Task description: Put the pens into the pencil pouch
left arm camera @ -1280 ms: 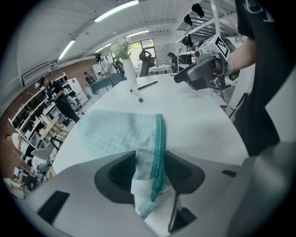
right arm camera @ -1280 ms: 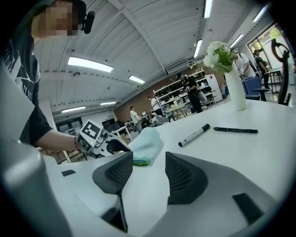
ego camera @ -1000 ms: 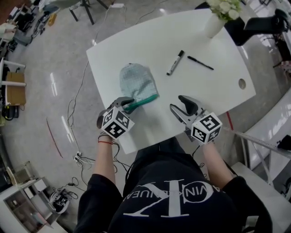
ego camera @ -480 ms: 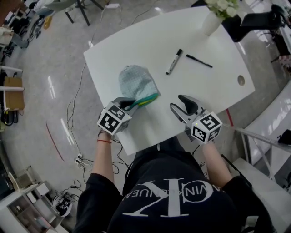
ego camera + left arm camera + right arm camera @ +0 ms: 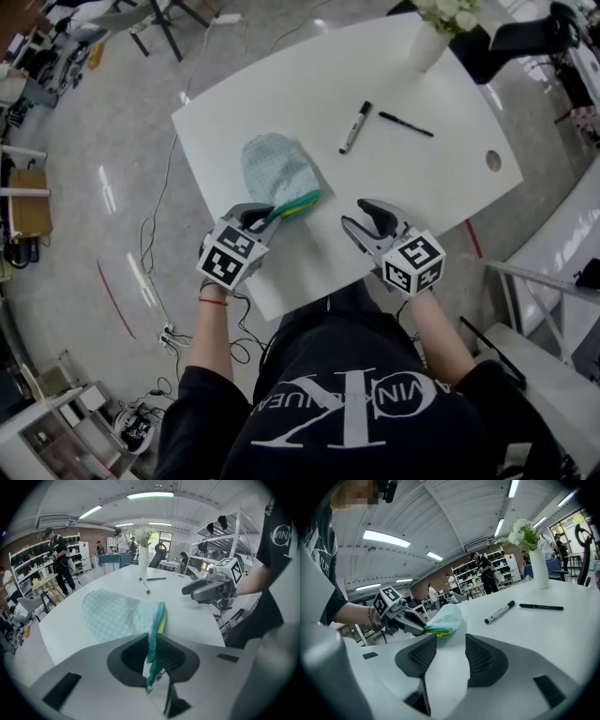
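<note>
A pale blue checked pencil pouch (image 5: 274, 169) lies on the white table (image 5: 441, 173). My left gripper (image 5: 266, 217) is shut on its green zipper edge (image 5: 153, 637), having just closed there; yellow lining shows at the mouth. The pouch body (image 5: 115, 613) stretches away from the jaws. A black-capped white marker (image 5: 355, 127) and a thin black pen (image 5: 405, 124) lie farther back on the table. My right gripper (image 5: 359, 221) hovers near the front edge, right of the pouch, open with nothing between its jaws, which have just narrowed a little. In the right gripper view (image 5: 445, 656) the marker (image 5: 499, 612) and pen (image 5: 541, 606) lie ahead.
A white vase of flowers (image 5: 429, 42) stands at the table's far right corner. A round cable hole (image 5: 493, 160) sits near the right edge. Chairs, cables and shelving surround the table, and people stand in the background.
The left gripper's jaws have closed on the pouch's green edge and lifted it slightly, so yellow lining now shows. The right gripper has stayed in place.
</note>
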Demonstrator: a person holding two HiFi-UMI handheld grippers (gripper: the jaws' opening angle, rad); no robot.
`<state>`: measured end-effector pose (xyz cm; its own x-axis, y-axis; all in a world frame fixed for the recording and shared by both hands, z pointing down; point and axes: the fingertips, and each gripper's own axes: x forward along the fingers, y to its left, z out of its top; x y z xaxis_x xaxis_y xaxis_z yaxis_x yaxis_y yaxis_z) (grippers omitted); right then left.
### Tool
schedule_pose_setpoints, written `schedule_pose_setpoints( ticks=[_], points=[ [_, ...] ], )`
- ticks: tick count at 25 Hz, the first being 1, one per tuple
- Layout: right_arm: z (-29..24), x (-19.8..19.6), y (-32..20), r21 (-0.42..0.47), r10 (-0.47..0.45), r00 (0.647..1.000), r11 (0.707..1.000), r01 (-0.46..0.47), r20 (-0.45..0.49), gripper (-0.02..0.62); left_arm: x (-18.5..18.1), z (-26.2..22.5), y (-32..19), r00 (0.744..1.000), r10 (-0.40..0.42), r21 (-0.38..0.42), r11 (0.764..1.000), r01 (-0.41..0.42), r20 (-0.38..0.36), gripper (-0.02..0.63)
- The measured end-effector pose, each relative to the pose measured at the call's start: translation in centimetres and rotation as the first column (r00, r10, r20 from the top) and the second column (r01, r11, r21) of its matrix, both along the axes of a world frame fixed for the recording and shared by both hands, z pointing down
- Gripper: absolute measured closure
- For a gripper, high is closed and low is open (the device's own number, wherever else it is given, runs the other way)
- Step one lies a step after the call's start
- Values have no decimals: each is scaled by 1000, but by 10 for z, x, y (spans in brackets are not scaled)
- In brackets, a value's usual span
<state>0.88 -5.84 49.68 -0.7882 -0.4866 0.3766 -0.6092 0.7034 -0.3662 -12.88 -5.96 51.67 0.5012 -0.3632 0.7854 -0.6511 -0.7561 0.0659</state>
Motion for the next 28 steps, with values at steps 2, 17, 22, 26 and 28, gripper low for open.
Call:
schedule_pose_setpoints(
  ticks=[2,17,22,26,28],
  points=[
    [-2,-3,-1,-6,11,1000,1000,-11,20,397,-3,-6,-4,1000,-27,33,999,27,-5,557],
    [21,13,-93,-86,290,945,949,-305,-151,453,-51,-31,-41,947,-321,186,929,319,-19,558],
    [21,13,-135,-88,380,907,912,-401,-183,448,-51,-32,-44,940,-338,187,922,340,-41,558],
    [26,10,-158,-82,430,872,885,-458,-233,430,-47,-30,-43,937,-344,179,919,350,-62,558],
    [30,8,-166,-70,447,853,874,-480,-270,417,-47,-29,-40,936,-346,174,919,353,-68,558]
  ],
)
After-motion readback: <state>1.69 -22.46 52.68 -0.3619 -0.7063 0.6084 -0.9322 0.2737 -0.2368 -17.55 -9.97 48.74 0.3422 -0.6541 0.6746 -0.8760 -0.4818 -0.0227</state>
